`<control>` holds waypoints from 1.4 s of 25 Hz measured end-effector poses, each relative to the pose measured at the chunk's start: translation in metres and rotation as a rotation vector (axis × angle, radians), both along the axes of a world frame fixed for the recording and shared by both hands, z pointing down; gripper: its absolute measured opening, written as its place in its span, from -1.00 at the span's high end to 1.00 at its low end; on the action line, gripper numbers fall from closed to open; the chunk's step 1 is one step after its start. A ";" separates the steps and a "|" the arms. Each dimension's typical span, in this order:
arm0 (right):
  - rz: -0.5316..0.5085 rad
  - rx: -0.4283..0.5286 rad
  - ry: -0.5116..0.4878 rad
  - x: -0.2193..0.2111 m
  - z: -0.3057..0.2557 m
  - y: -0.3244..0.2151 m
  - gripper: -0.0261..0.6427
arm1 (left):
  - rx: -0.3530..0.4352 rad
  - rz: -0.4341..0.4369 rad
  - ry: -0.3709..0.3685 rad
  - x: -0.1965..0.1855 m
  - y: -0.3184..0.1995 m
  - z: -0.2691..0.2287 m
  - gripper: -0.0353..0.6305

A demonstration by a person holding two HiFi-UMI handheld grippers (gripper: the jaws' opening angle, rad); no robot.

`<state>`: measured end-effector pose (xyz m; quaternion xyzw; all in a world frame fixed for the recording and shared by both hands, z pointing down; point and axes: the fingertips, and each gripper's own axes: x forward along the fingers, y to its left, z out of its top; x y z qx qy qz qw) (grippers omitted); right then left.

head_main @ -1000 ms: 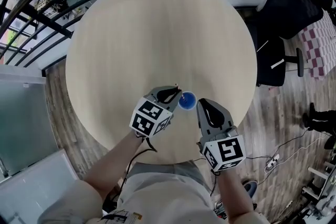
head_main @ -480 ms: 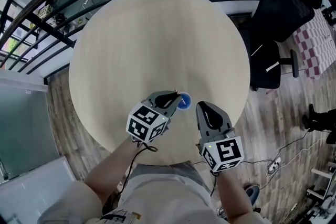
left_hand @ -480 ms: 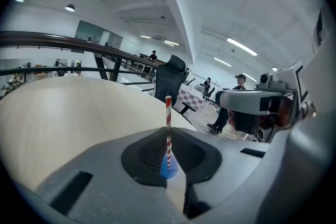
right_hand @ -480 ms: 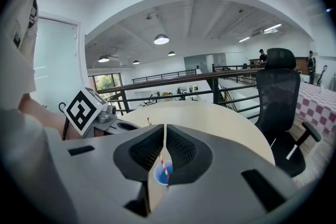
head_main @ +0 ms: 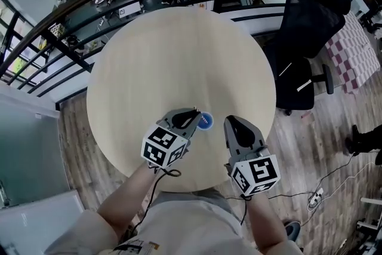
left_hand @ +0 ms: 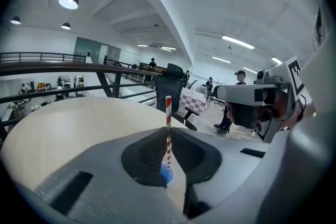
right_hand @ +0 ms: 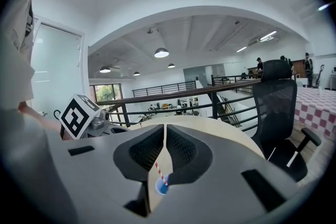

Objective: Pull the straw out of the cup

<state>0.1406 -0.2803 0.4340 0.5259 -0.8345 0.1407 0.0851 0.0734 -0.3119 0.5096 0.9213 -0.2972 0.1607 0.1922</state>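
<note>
A small blue cup (head_main: 205, 121) stands near the front of the round pale wooden table (head_main: 179, 51). A red-and-white striped straw (left_hand: 168, 113) stands upright, its lower end reaching down to the cup (left_hand: 167, 176). My left gripper (head_main: 195, 113) sits just left of the cup and is shut on the straw (right_hand: 159, 170) partway up; the straw's top pokes above the left gripper (left_hand: 168, 131). My right gripper (head_main: 230, 121) hovers just right of the cup (right_hand: 161, 187). The right gripper (right_hand: 164, 131) is shut with nothing in it.
A black office chair (head_main: 304, 33) stands beyond the table's right side. A dark metal railing (head_main: 89, 9) curves round the far edge. Wooden floor and loose cables (head_main: 322, 188) lie to the right. People stand in the distance (left_hand: 239, 78).
The head view has shifted so the table looks smaller and the cup lies a little lower left. Both grippers keep their places beside the cup.
</note>
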 end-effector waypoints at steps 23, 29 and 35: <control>-0.032 0.254 0.008 0.014 -0.126 0.063 0.83 | 0.387 -0.049 -0.043 -0.019 0.063 -0.178 0.79; -0.063 0.302 0.004 0.006 -0.151 0.090 0.83 | 0.488 -0.063 -0.089 -0.030 0.089 -0.206 0.79; -0.070 0.311 0.000 0.007 -0.156 0.107 0.83 | 0.538 -0.114 -0.074 -0.035 0.105 -0.216 0.79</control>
